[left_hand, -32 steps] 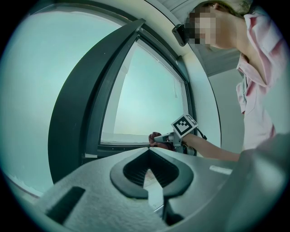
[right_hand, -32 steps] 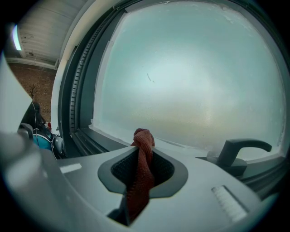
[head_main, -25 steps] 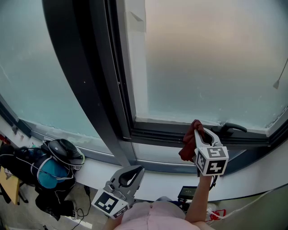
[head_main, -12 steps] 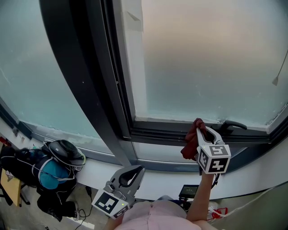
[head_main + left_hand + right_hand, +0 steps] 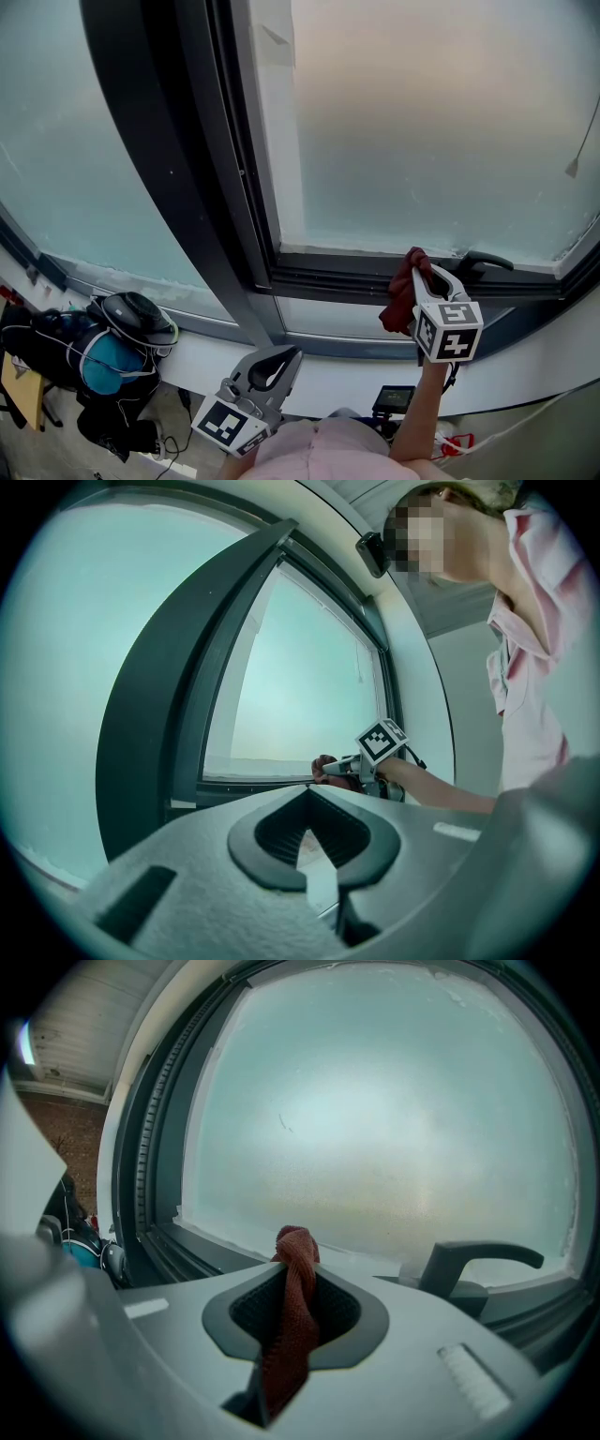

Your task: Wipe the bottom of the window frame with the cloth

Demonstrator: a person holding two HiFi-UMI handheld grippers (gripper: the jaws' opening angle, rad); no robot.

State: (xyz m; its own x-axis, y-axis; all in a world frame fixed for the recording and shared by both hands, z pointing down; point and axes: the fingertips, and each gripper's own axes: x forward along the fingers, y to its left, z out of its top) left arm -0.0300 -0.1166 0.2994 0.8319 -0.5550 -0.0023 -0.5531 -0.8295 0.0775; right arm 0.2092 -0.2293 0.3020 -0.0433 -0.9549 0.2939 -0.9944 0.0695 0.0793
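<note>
Your right gripper [image 5: 422,267] has its fingers pressed together on a dark red knitted cloth [image 5: 289,1335]. In the right gripper view the fabric runs as a twisted strip up through the hollow between the jaws, and a small bunch of it pokes out past the tips. In the head view the rest of the cloth hangs in a loose fold down the left side of that gripper. You hold it up at the dark grey bottom rail of the window frame [image 5: 328,281], with the bunched end just at the rail's upper edge, below the frosted pane [image 5: 422,141]. No view shows whether the fabric actually presses on the rail. A dark lever handle [image 5: 473,1265] sits on the frame just to the right of the cloth, close to it but apart.

Your left gripper [image 5: 308,789] holds nothing. Its fingers are brought together so that the tips meet, leaving only the spade-shaped hollow behind them, and through that hollow just a pale surface shows. It hangs low, near your body, in front of the white sill [image 5: 347,380], well apart from the rail and the cloth, with its jaws pointing up toward the window.

Off to your left, below the sill, a black and blue backpack [image 5: 84,361] lies on the floor
</note>
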